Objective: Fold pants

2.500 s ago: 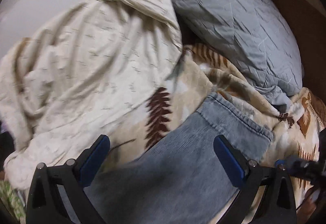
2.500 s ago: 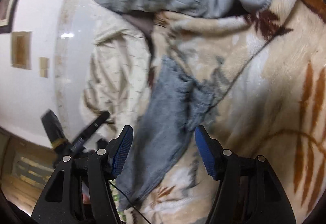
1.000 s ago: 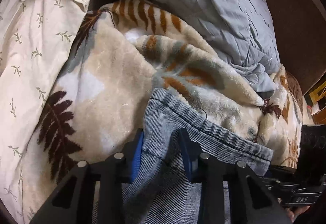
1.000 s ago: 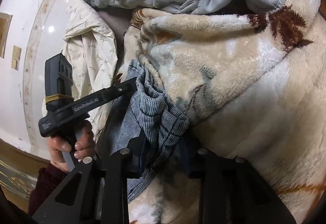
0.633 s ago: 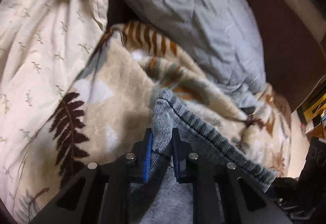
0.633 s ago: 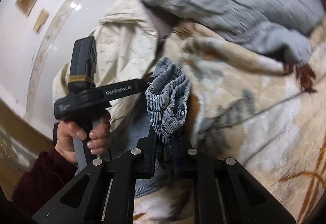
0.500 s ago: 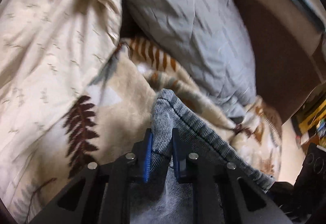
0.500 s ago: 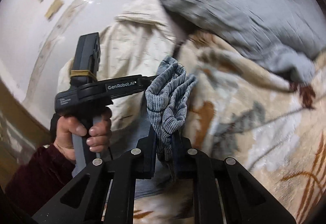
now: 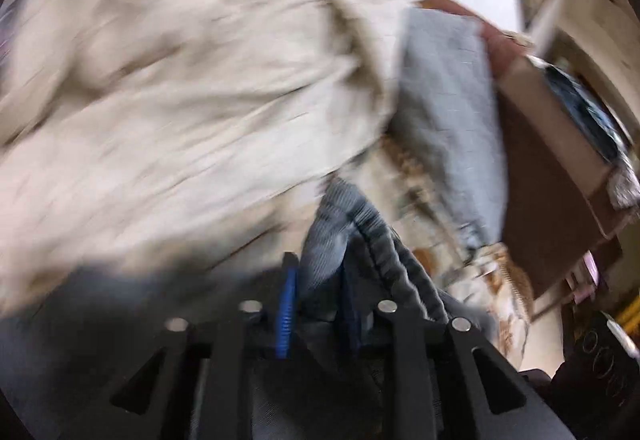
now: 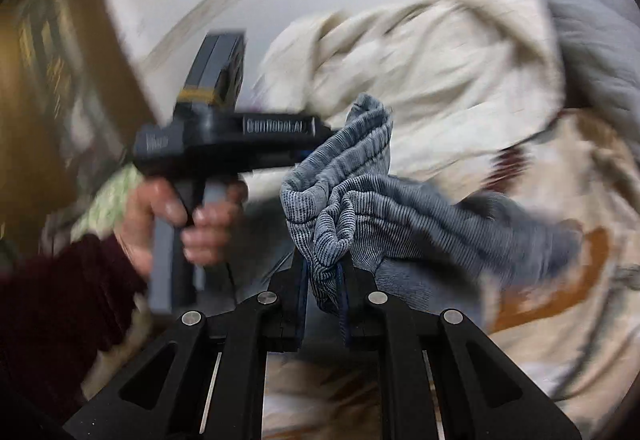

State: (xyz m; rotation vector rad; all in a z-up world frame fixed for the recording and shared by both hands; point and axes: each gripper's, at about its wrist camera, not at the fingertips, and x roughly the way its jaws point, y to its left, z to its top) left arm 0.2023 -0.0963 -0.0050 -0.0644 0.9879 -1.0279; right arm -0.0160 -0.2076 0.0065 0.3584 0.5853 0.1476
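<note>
Two pinches: my left gripper (image 9: 318,304) and right gripper (image 10: 323,300) clamp the denim pants (image 10: 360,196), raising them for folding.

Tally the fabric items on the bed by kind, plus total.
Blue-grey pants: 1
Cream sheet: 1
Grey quilted pillow: 1
Leaf-print fleece blanket: 1
Total: 4

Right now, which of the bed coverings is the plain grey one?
The quilted grey cover at the far side. The cream sheet and the leaf-patterned fleece blanket are pale, and the blue pants are ribbed.
</note>
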